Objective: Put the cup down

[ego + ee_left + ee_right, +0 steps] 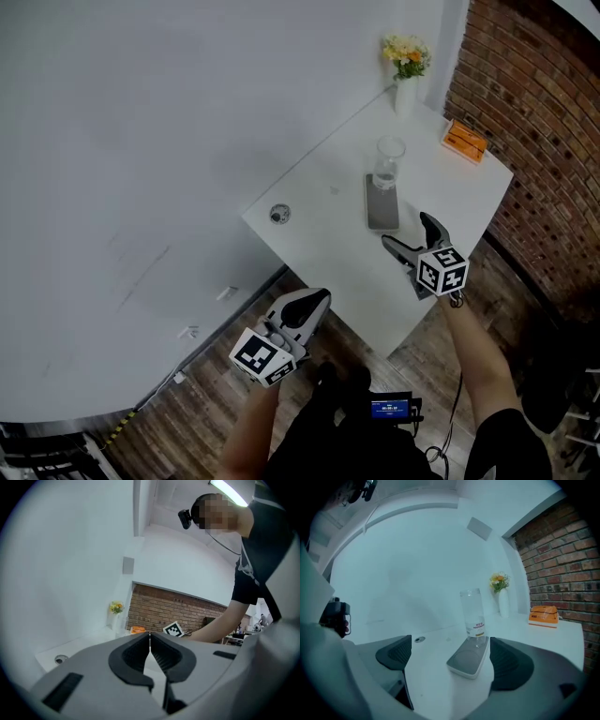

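A clear plastic cup stands upright on the far end of a flat grey slab on the white table. My right gripper hovers just short of the slab's near end, jaws wide open and empty, well apart from the cup. In the right gripper view the cup and slab lie ahead between the spread pads of the right gripper. My left gripper is off the table's near corner, shut with nothing in it; its tips meet in the left gripper view.
A white vase of yellow flowers stands at the table's far corner, with an orange box near the right edge. A round metal grommet sits near the table's left corner. A brick wall rises on the right, a white wall on the left.
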